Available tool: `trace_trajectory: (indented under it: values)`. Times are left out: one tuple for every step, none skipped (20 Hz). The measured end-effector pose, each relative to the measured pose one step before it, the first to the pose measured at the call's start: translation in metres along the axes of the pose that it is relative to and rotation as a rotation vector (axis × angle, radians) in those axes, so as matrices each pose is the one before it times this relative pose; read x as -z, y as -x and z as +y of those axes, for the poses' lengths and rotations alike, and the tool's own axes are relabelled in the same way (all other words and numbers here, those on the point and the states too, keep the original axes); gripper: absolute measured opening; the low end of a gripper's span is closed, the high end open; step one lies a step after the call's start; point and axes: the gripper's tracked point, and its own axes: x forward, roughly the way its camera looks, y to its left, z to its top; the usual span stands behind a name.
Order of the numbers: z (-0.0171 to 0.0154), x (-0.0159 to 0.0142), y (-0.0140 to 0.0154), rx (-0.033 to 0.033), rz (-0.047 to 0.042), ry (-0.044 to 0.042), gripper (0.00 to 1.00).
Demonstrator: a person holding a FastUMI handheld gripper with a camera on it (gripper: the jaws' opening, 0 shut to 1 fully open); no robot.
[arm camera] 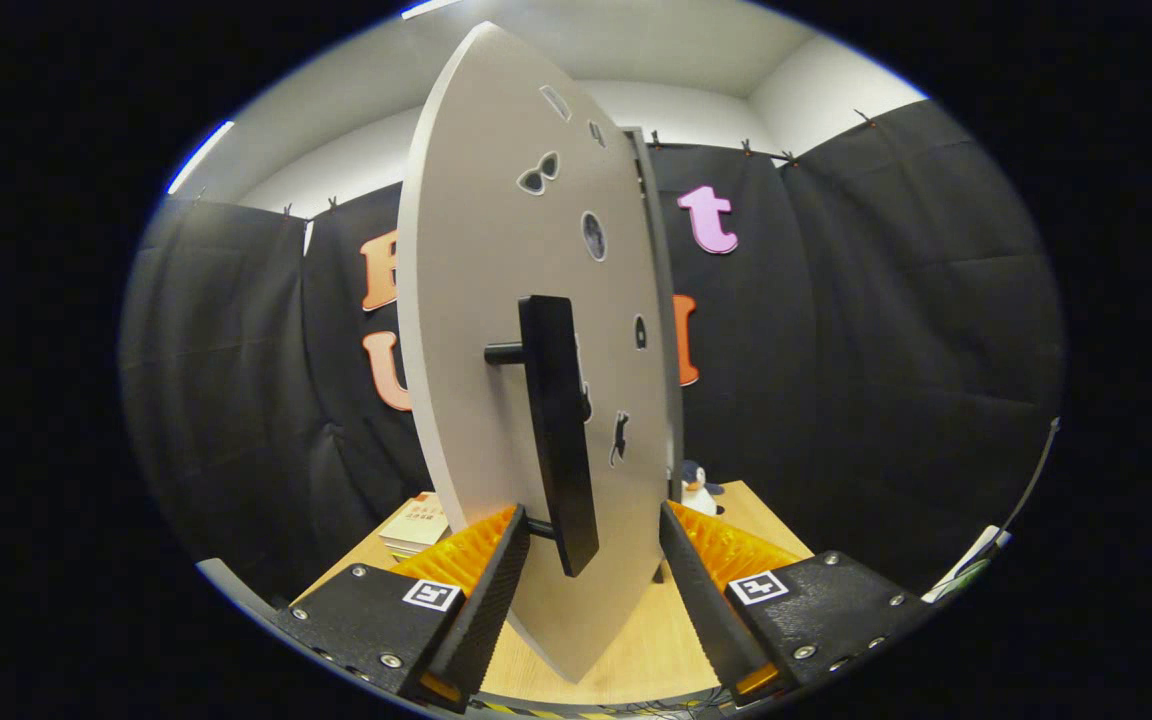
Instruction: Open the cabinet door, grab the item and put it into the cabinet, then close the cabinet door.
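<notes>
Gripper view: gripper [584, 560] wide open, fingers straddling door [496, 330] handle [558, 430], not touching; penguin [698, 488] and book [418, 522] on table [626, 650] beyond.

Tongs-mounted camera, close, facing cabinet door [496, 300]

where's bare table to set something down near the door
Bare table lies right of the door, past the penguin. Left of the door, a book fills the near corner. The open tool straddles the door's edge and handle, so it's tight there.
</notes>
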Motion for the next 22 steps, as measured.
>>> trace_trajectory:
  values:
    - [0.01221,-0.00043,-0.00771,-0.02723,0.00272,0.00624,0.83]
    - [0.00983,0.00023,-0.00797,-0.02596,0.00269,-0.00195,0.83]
    - [0.00899,0.00025,-0.00928,-0.02287,0.00401,-0.00322,0.83]
    - [0.00833,0.00065,-0.01005,-0.02183,0.00303,-0.00403,0.85]
    - [0.00896,-0.00061,-0.01178,-0.02044,-0.0006,-0.00507,0.86]
    - [0.00516,0.00062,-0.00926,-0.02293,0.00335,-0.00525,0.88]
    - [0.00617,-0.00097,-0.01033,-0.0187,-0.00269,-0.00502,0.88]
    - [0.01125,-0.00101,-0.01433,-0.02031,-0.0013,-0.00192,0.88]
    - [0.00922,-0.00199,-0.01352,-0.01399,-0.00566,-0.01087,0.88]
    - [0.00752,0.00028,-0.01429,-0.01435,-0.00205,-0.00152,0.89]
    - [0.0035,-0.002,-0.0147,-0.00808,-0.00694,0.00424,0.89]
    - [0.00629,-0.00058,-0.0101,-0.00751,-0.0027,0.00893,0.9]
    - [0.00533,-0.00023,-0.01027,-0.00252,-0.00186,0.01069,0.9]
    - [0.00432,-0.00061,-0.00527,0.00129,-0.00194,0.00569,0.91]
    - [0.00399,0.00069,-0.00711,-0.00469,0.00439,0.00072,0.92]
    - [0.0021,-0.00044,-0.00808,-0.0029,0.00008,0.00157,0.93]
    - [0.00193,-0.00076,-0.00713,-0.00078,-0.00015,0.00452,0.93]
    - [0.00379,-0.00066,-0.00619,0.0017,-0.00365,0.00679,0.93]
    - [0.00373,-0.00186,-0.00452,0.00275,-0.00179,0.00818,0.93]
    - [0.00475,-0.00072,-0.00465,0.00155,0.00196,0.00264,0.93]
    - [0.00303,-0.00081,-0.00458,0.00124,0.00085,-0.00033,0.94]
    - [0.00226,-0.00025,-0.00644,0.00349,0.00334,-0.00467,0.94]
